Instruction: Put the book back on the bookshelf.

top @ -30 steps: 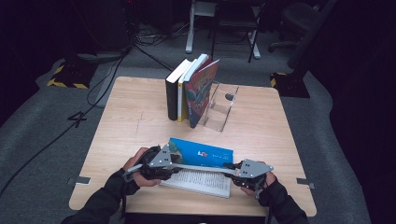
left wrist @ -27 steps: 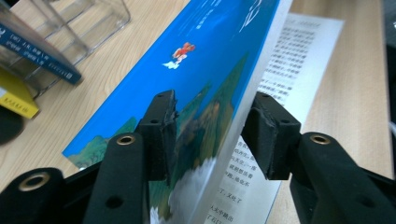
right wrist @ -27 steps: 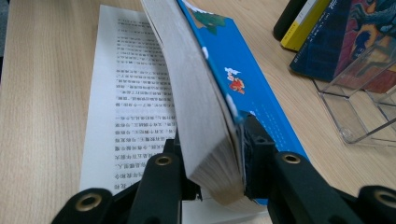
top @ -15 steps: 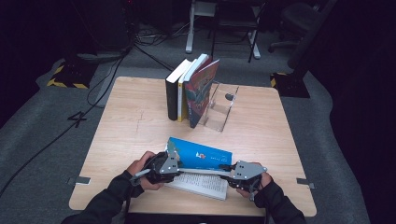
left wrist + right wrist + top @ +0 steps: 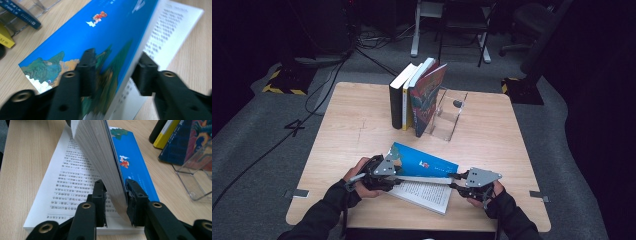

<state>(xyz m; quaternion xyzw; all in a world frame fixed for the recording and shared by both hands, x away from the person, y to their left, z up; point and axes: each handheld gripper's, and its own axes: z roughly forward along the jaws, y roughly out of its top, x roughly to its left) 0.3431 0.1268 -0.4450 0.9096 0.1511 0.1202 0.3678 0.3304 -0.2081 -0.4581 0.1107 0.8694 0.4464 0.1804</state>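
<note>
A book with a blue cover (image 5: 422,161) lies open near the table's front edge, its lower pages (image 5: 424,192) flat on the wood. The cover and a thick block of pages (image 5: 95,152) are lifted at a slant. My right gripper (image 5: 453,181) is at the book's right end, and its pads (image 5: 115,200) press the lifted block from both sides. My left gripper (image 5: 398,176) straddles the lifted part at the left end. One pad lies over the blue cover (image 5: 100,32) and the other by the page edge. Its jaws (image 5: 116,71) have just been opening with the book between them.
Three books (image 5: 417,97) stand upright at the middle back of the table (image 5: 352,135), leaning against a clear acrylic stand (image 5: 447,117). Bare wood lies left and right of the open book. Chairs and cables sit on the floor beyond the table.
Both hands stay at the ends of the open book. The lifted cover keeps about the same slant.
</note>
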